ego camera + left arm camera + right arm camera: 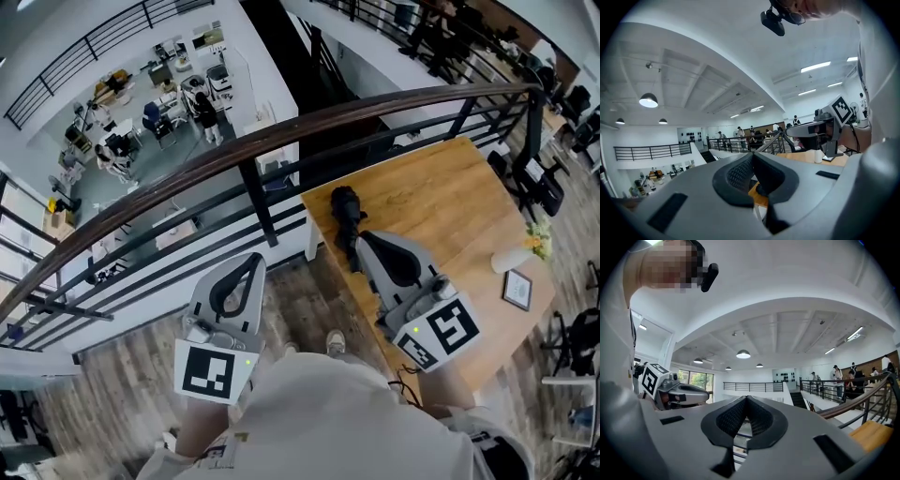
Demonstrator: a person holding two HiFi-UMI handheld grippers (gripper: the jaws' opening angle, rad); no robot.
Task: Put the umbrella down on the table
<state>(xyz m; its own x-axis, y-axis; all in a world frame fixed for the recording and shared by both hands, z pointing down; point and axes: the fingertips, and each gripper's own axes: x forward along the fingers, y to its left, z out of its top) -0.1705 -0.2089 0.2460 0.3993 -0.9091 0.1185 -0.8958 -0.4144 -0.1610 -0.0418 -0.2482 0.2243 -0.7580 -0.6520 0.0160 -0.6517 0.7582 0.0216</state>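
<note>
Umbrella flat on the table, folded up black, lying along the left edge close to the corner by the railing. By the look of it, the job's done: it rests on the wood and nothing holds it.

Right gripper hangs over the table just beside the umbrella's near end. Its 2 jaws are pressed together, and its own view shows only open air past the pads. Left gripper is off the table, out over the floor on the railing side, well apart from the umbrella. Its jaws are also closed up tight with nothing pinched.

Now, how would this thing handle? My read is a compact folding type: light, with a stiff core under loose, bunched fabric. That cloth probably slides and gives under the pads, so a pinch on the canopy alone could slip or just gather folds. The firmer bet is the handle end, or a squeeze across the middle where the core backs the fabric. I can't tell from here which end carries the handle. It isn't fragile, and lying on its side it shouldn't go anywhere.
</note>
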